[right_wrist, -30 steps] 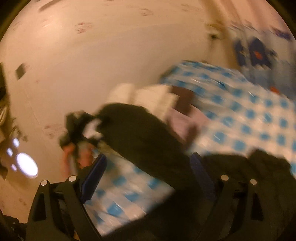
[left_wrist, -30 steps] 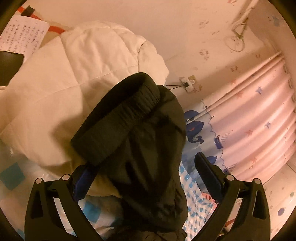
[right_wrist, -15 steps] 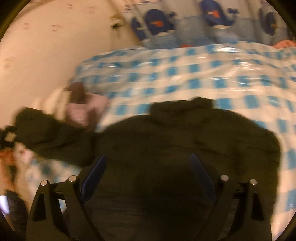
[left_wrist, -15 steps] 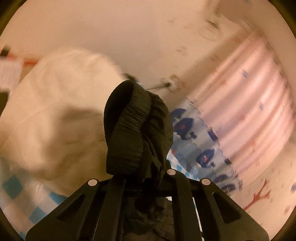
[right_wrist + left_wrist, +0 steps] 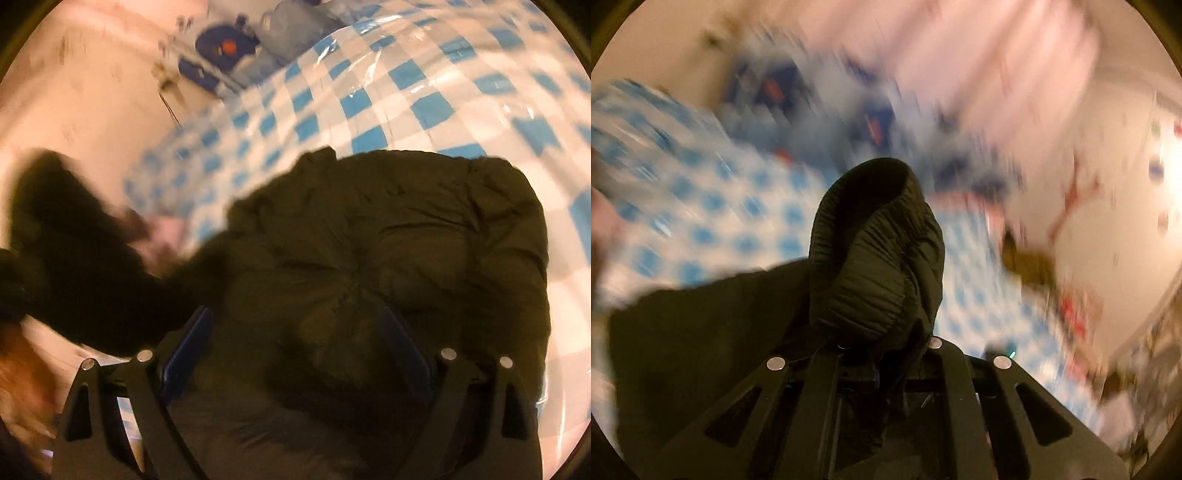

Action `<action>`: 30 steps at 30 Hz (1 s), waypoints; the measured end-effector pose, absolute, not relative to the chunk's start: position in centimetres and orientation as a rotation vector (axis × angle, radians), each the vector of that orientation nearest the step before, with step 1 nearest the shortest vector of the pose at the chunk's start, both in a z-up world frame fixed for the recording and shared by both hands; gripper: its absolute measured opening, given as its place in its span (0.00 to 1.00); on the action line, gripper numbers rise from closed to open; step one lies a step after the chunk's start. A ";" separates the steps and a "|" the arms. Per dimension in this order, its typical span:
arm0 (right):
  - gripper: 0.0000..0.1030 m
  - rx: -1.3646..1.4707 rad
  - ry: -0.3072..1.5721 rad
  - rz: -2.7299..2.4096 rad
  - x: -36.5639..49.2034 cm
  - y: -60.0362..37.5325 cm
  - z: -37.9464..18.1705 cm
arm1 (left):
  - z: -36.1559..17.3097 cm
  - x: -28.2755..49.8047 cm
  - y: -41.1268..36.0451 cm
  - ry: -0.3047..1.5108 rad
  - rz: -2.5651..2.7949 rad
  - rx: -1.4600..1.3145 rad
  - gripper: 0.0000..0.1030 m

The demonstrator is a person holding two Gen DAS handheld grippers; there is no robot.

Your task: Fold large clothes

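Note:
A black padded jacket (image 5: 388,258) lies spread on a blue-and-white checked sheet (image 5: 406,92). My left gripper (image 5: 875,350) is shut on the jacket's ribbed sleeve cuff (image 5: 875,251), which stands up above the closed fingers. The jacket body (image 5: 701,332) hangs to the left of it. My right gripper (image 5: 295,354) is open, its fingers (image 5: 188,343) spread just above the jacket's body. The sleeve (image 5: 74,258) stretches away to the left in the right wrist view, blurred.
A pink curtain (image 5: 960,66) and whale-print fabric (image 5: 225,48) hang behind the bed. A cream wall (image 5: 74,92) is on the left. A pink folded item (image 5: 166,236) lies by the sleeve. Clutter (image 5: 1078,317) lies blurred at the bed's right edge.
My left gripper closed on the sleeve cuff, then swung right, away from the white duvet toward the curtain. My right gripper moved over the jacket body and stays open.

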State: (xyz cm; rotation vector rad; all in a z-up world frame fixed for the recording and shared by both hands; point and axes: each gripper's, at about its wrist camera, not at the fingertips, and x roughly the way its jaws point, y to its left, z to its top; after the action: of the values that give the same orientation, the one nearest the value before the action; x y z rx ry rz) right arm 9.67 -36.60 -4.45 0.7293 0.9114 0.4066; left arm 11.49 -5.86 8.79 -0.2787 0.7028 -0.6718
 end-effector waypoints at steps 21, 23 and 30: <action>0.88 0.826 0.872 0.462 9.5 -39.9 -3.0 | 7.4 10.9 -8.0 0.746 -0.559 0.222 0.88; 0.88 0.776 0.898 0.475 10.1 -38.1 -2.8 | 6.7 12.5 -4.9 0.740 -0.441 0.195 0.88; 0.41 0.336 1.008 0.287 12.6 -30.5 -3.8 | -2.5 18.1 3.8 0.883 -0.130 0.109 0.88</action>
State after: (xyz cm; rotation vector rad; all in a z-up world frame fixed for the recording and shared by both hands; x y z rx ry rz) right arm 12.61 -30.52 -3.79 0.3363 1.0083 0.2872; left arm 18.11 3.81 -2.54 0.1088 0.8831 -0.1297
